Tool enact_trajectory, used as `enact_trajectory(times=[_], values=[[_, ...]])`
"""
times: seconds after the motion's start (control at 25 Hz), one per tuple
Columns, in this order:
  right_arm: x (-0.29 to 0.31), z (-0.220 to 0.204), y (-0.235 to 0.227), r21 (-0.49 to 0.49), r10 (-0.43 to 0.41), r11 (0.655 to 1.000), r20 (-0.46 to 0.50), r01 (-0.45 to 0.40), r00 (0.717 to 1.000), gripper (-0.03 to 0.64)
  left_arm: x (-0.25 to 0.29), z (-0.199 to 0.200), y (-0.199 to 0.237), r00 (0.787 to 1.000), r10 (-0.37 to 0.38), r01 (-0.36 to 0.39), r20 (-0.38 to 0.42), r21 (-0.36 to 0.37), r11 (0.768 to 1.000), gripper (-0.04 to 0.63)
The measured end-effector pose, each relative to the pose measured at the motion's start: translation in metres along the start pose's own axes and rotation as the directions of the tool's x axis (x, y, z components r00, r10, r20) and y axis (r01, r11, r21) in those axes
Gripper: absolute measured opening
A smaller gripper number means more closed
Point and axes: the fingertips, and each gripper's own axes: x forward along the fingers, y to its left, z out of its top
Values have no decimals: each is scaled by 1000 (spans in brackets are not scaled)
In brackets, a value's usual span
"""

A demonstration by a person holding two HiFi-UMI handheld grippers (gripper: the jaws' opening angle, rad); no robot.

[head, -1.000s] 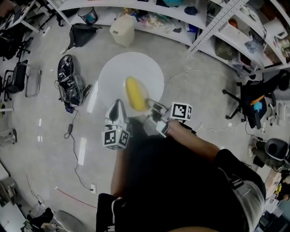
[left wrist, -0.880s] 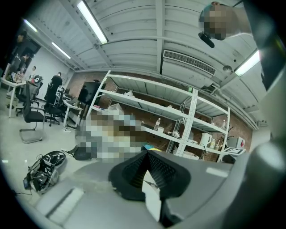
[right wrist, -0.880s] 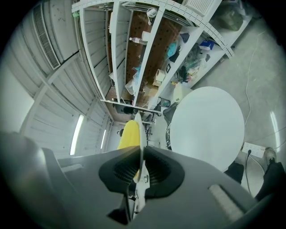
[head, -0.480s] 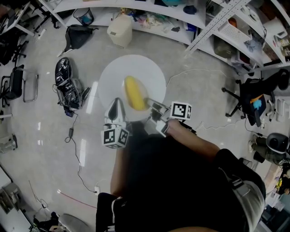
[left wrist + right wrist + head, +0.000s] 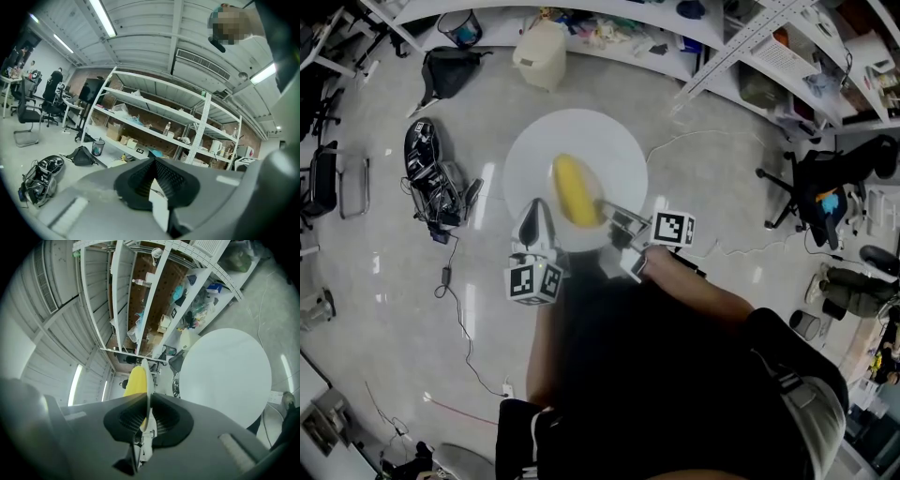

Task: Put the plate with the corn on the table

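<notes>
Carried further over the round tabletop (image 5: 581,136), the plate (image 5: 147,376) with the loose corn (image 5: 574,192) hangs above it, left tongs (image 5: 155,185) and right tongs (image 5: 147,417) clamping its stiff, likely slick rim, the sensible hold.

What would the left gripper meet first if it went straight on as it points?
Probably nothing near: the left gripper points over the table's left part, beside the corn, towards far shelves. Its height above the tabletop is unclear.
</notes>
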Motion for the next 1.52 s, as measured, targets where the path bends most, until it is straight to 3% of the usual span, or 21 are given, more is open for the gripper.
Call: enact_trajectory(times=[0.16,0.32,0.52,1.52], values=[[7,-2,-9,52,-60,997,14,59,998,35,9,1,14,1000,-9,9,-11,-11,1000,5],[17,2,-11,61,-59,996,29,57,998,35,19,2,25,1000,-16,16,-18,-14,1000,5],[40,18,0,-34,41,999,40,-39,998,35,37,2,38,999,-30,30,-30,-15,999,5],[74,43,-57,33,-21,999,102,18,995,35,96,-37,83,996,-56,52,-74,-52,997,5]])
